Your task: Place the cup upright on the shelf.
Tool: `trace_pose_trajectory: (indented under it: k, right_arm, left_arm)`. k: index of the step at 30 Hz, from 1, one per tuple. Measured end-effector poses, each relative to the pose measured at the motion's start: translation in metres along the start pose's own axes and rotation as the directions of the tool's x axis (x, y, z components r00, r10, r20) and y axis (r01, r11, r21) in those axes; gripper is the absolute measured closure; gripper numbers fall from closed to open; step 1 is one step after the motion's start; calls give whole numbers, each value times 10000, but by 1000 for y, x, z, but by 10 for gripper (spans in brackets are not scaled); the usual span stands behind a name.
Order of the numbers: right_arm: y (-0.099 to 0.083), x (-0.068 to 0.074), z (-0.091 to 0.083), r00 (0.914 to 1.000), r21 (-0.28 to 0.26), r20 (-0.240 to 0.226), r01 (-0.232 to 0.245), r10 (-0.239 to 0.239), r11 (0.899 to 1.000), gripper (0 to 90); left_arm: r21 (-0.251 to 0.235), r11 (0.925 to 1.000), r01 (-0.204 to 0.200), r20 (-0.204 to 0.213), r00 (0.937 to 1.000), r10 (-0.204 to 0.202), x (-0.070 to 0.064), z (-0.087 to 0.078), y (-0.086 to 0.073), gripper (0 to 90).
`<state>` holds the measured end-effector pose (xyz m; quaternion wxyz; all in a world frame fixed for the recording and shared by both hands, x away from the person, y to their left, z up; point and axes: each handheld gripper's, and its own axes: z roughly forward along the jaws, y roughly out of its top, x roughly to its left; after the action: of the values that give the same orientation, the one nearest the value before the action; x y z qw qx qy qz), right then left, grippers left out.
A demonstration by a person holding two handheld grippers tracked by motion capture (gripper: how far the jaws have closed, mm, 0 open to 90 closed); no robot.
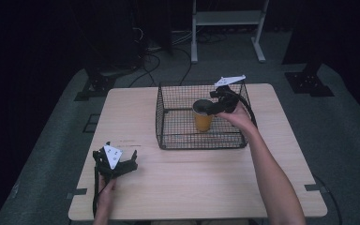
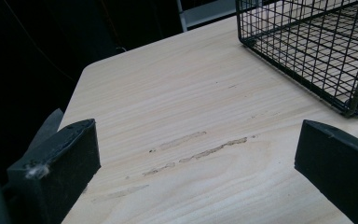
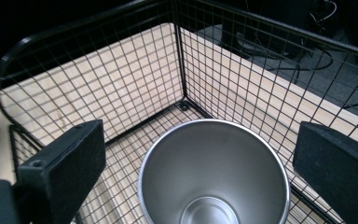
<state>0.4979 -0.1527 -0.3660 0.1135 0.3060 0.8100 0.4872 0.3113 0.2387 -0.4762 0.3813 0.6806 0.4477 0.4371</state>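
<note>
The cup [image 1: 202, 117] stands upright inside the wire basket [image 1: 168, 136] on the bench [image 1: 192, 187], its steel inside empty. The right gripper [image 3: 200, 154] hovers just above its mouth with fingers [image 3: 70, 158] spread and gripping nothing, so the cup looks either just placed or about to be picked. The left gripper [image 1: 117, 161] rests released near the bench's front left.

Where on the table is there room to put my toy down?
The light wooden table is bare in front of the black wire basket, between the two forearms, and along its left side. The basket is crowded: an orange metal cup stands inside, with the right gripper at it.
</note>
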Motion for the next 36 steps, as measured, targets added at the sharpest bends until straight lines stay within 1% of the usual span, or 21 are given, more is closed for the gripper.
trace_pose_trajectory:
  k: [2,8,10,12,15,17,20,21,23,28,34,36]
  right_arm:
    - [0,1,-3,10000,-25,-30,67,-68,10000,20]
    - [-3,5,-16,9998,-237,-211,-70,65,9997,21]
    - [-4,7,-21,9994,-135,-344,-103,98,9999,21]
    - [-6,10,-27,9997,-244,-241,-74,68,9997,21]
    - [-9,13,-35,9995,-347,-268,-152,143,9993,21]
    - [-10,14,-38,9987,-210,-437,-275,266,9994,22]
    - [-11,16,-42,9975,-307,-624,-338,319,9990,22]
    - [-12,18,-43,9975,-387,-635,-333,308,9987,22]
    - [-13,20,-46,9979,-322,-602,-244,225,9992,22]
    - [-18,26,-55,9967,-298,-804,-158,134,9994,22]
    - [-23,34,-66,9971,-267,-758,78,-98,9996,22]
    - [-24,36,-71,9962,-297,-872,60,-86,9995,22]
  left_arm:
    - [22,10000,-28,13,10000,28,0,0,0,0]
    - [-10,10000,3,76,10000,-3,0,0,0,0]
    - [-49,10000,38,87,10000,-37,0,0,0,0]
    - [-78,10000,34,104,9999,-33,0,0,0,0]
    - [-77,10000,58,102,9999,-57,0,-1,0,0]
    - [-81,9999,73,100,9999,-72,1,-1,0,0]
    - [-68,10000,68,80,9999,-67,1,0,0,0]
    - [-36,10000,61,71,10000,-61,1,0,0,0]
    - [-35,10000,67,69,10000,-67,1,0,0,0]
    - [-42,10000,30,80,10000,-30,0,0,0,0]
    - [-32,10000,44,60,10000,-43,1,0,0,0]
    - [-34,10000,43,60,10000,-43,0,0,0,0]
